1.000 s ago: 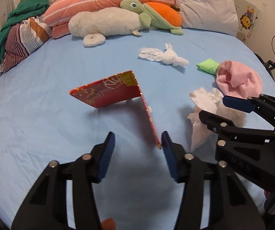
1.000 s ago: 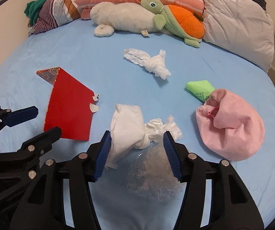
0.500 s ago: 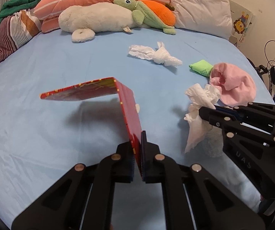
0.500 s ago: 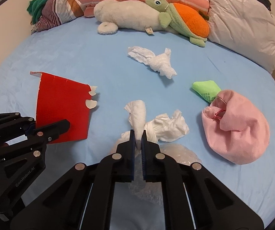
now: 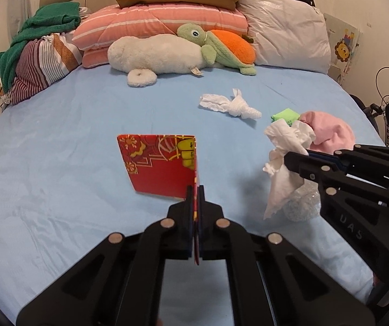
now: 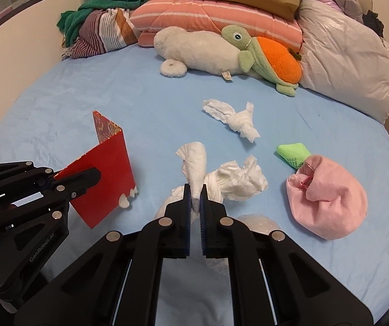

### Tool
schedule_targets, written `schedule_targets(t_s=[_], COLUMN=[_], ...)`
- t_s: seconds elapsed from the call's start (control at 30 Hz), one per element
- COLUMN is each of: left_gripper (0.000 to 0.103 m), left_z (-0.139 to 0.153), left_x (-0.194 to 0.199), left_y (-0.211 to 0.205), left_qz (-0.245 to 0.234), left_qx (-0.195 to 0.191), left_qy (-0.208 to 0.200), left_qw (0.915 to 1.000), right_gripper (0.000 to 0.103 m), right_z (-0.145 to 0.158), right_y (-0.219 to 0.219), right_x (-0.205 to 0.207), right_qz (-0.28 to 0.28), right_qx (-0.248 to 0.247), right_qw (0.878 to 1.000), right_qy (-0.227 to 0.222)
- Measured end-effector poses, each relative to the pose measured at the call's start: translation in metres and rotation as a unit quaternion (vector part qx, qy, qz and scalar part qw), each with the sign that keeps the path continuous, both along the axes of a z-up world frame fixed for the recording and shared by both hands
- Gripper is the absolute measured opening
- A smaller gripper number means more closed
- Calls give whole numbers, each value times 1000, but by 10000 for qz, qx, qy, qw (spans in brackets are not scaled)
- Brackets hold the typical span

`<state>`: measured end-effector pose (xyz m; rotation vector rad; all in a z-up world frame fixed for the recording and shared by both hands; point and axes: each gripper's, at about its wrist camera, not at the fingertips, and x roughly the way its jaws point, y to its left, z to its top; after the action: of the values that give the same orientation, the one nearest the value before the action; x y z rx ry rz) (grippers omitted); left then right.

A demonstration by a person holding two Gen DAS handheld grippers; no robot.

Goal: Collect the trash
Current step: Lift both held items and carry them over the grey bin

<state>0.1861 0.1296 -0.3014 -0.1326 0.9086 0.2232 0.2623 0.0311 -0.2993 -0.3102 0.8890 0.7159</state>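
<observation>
The clear plastic bag (image 6: 256,224) lies mostly hidden behind the right hand-held gripper (image 6: 195,198); the wall poster (image 5: 342,46) is too blurred to read

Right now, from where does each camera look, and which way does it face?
Left wrist: sits behind the left gripper, faces down the bed toward the pillows; its fingers pinch the red card.
Right wrist: sits behind the right gripper, faces likewise; its fingers pinch the tissue.
Shared: card, tissue, each other's gripper.
</observation>
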Motion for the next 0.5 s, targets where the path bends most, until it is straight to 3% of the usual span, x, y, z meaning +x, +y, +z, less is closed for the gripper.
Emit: schedule_targets(t_s=[0.27,0.5], left_gripper=[2,2], left_z=[27,67], left_x=[-33,-74], left_y=[2,16], left_qz=[141,351], left_qx=[-11,94], left_qy=[-113,-404], left_qw=[9998,9985], right_gripper=[5,5], right_z=[30,58], right_y=[-3,1], right_x=[-25,-60], right_qz=[149,404], right_qx=[265,347], right_qw=[9995,9981], right_qy=[-93,-320])
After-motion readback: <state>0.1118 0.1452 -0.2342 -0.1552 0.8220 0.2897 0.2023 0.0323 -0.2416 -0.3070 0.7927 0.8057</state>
